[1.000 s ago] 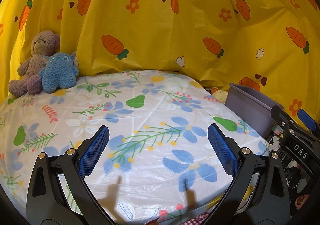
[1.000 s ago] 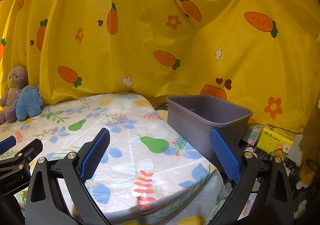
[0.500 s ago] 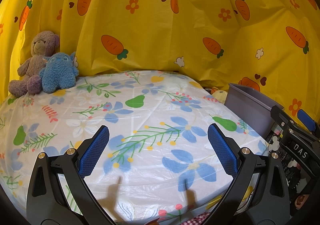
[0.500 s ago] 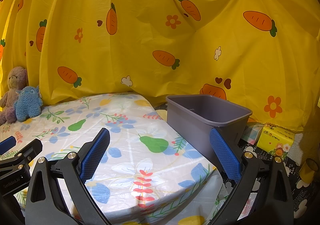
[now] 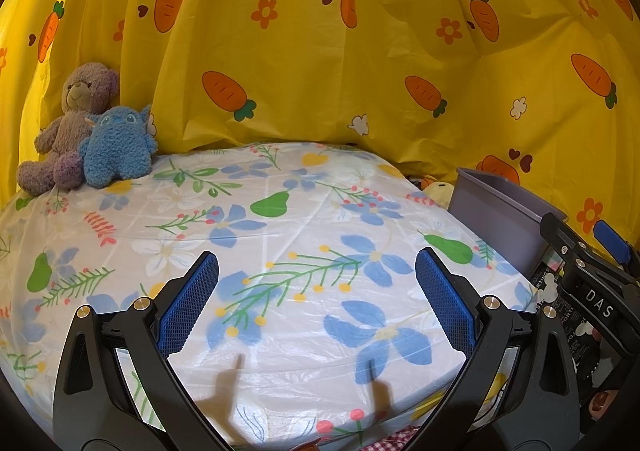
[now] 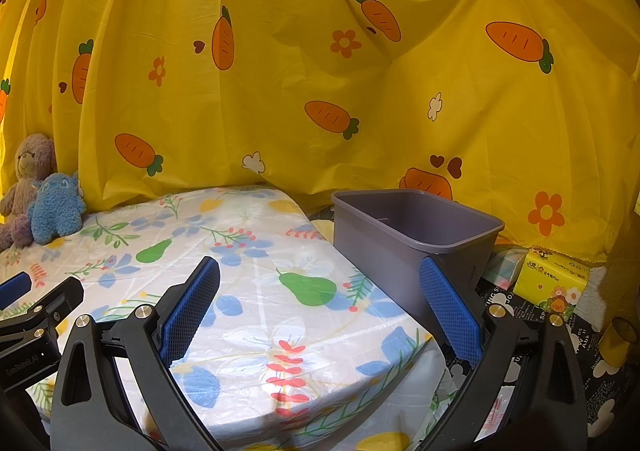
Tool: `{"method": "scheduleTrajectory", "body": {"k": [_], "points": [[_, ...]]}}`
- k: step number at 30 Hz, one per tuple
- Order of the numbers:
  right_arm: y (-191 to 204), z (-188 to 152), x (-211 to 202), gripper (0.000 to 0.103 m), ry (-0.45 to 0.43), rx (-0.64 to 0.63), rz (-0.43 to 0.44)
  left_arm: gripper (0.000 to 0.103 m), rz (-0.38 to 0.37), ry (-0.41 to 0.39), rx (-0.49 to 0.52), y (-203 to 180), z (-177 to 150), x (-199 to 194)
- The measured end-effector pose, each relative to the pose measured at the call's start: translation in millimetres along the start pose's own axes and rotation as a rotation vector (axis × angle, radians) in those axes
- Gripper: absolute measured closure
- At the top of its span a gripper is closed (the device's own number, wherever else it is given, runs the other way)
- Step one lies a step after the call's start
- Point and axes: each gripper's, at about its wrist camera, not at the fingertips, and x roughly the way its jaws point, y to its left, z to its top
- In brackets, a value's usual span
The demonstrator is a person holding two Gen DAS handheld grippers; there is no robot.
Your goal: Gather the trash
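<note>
Two handheld grippers are hovering side by side over a table covered in a floral plastic cloth [image 5: 304, 219]. The left gripper [image 5: 316, 303] and the right gripper [image 6: 320, 305] are both spread wide, holding nothing. A grey bin [image 6: 412, 243] is standing just off the table's right edge, ahead and to the right of the right gripper, which is the nearer one. No trash is showing on the cloth; only two plush toys [image 5: 88, 135] are sitting at the far left corner.

The left gripper [image 5: 316, 301] was held level, jaws spread wide, nothing between the blue pads. The right gripper [image 6: 320, 305] sat just beside it on the right, jaws equally wide and empty, both pointing forward.
</note>
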Motion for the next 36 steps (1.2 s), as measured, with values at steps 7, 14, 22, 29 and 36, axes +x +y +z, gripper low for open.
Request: {"method": "scheduleTrajectory", "body": {"k": [7,14,22,29,36], "points": [[0.6,0.1,0.1,0.007,0.000,0.001,-0.002,0.006,-0.009,-0.002,-0.002,-1.2,2.5,-2.5],[0.6,-0.4,0.7,0.007,0.001,0.000,-0.002,0.006,-0.033,-0.016,0.019,-3.0,3.0,-2.6],[0.9,-1.5,1.5,0.007,0.005,0.003,-0.006,0.032,-0.015,-0.029,0.031,-3.0,1.2,-1.9],[1.8,-1.7,1.9,0.007,0.002,0.004,-0.009,0.031,-0.019,-0.040,0.048,-5.8,2.4,-4.1],[0.6,-1.8,2.8,0.007,0.002,0.004,-0.007,0.013,-0.016,-0.035,0.041,-3.9,4.6,-4.2]]}}
